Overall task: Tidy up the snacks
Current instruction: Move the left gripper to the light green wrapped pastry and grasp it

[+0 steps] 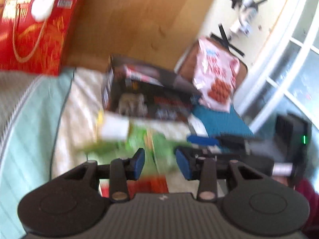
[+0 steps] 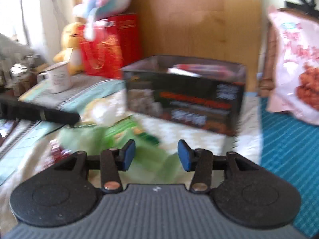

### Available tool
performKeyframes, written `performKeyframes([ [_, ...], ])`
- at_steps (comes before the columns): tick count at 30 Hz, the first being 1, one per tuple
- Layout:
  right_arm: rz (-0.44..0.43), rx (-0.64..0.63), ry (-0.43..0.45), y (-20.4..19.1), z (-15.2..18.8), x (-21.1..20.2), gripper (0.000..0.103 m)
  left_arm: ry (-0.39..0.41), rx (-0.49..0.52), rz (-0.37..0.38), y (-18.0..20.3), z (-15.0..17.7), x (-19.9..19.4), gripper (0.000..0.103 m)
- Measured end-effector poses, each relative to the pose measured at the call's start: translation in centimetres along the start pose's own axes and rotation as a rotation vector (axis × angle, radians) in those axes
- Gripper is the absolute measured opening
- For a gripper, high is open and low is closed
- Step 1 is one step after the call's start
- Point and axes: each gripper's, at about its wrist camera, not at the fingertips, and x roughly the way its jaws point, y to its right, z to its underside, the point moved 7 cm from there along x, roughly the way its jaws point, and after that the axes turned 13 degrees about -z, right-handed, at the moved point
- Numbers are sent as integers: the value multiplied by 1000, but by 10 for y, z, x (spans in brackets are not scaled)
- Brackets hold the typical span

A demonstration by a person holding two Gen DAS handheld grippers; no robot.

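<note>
Both views are motion-blurred. A black open-topped box (image 1: 147, 91) (image 2: 185, 95) with packets inside stands on the pale bedcover. A green snack packet (image 1: 159, 145) (image 2: 119, 135) lies in front of it, beside a white packet (image 1: 114, 127) (image 2: 103, 111). My left gripper (image 1: 160, 163) hovers over the green packet, its blue pads apart and not pressing on it. A red packet (image 1: 151, 185) shows just under it. My right gripper (image 2: 156, 155) is open above the same green packet. A pink snack bag (image 1: 217, 79) (image 2: 295, 69) leans at the right.
A red gift bag (image 1: 33, 33) (image 2: 107, 47) and plush toys (image 2: 107, 2) stand against the wooden headboard (image 1: 139, 20). A white mug (image 2: 57, 77) sits far left, a teal mat (image 2: 289, 139) at the right. A black device (image 1: 291, 131) shows a green light.
</note>
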Motion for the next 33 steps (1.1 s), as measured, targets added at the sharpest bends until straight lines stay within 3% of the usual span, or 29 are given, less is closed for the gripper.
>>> performKeyframes([
  [5,-73,-110,-123,-36,32,-17,50,-3,-9,25,-2,29,-25,35],
  [9,-61,-208,-190,-73,67,-34,49,-4,-29,64,-4,45,-40,35],
  [12,-115,-179,-164,-93,87,-56,49,-21,-7,94,4,61,-46,35],
  [16,-39,-162,-85,-96,89,-66,49,-74,18,142,20,81,-42,35],
  [18,26,-158,-44,-88,81,-62,50,-83,19,122,22,86,-39,35],
  [20,61,-153,-2,-80,70,-54,56,-89,1,110,20,88,-37,35],
  [22,69,-167,23,-73,59,-40,78,-90,-19,83,14,88,-37,35],
  [23,67,-181,15,-71,57,-32,79,-92,-30,62,10,87,-36,34],
  [26,67,-195,-34,-67,55,-12,71,-102,-60,36,1,86,-34,32],
  [28,70,-203,-34,-67,56,-20,52,-95,-60,27,0,85,-38,32],
  [31,-22,-222,-49,-71,69,-46,49,-83,-41,52,2,82,-44,34],
  [33,-135,-303,-77,-81,87,-64,50,-72,-17,97,11,79,-48,37],
])
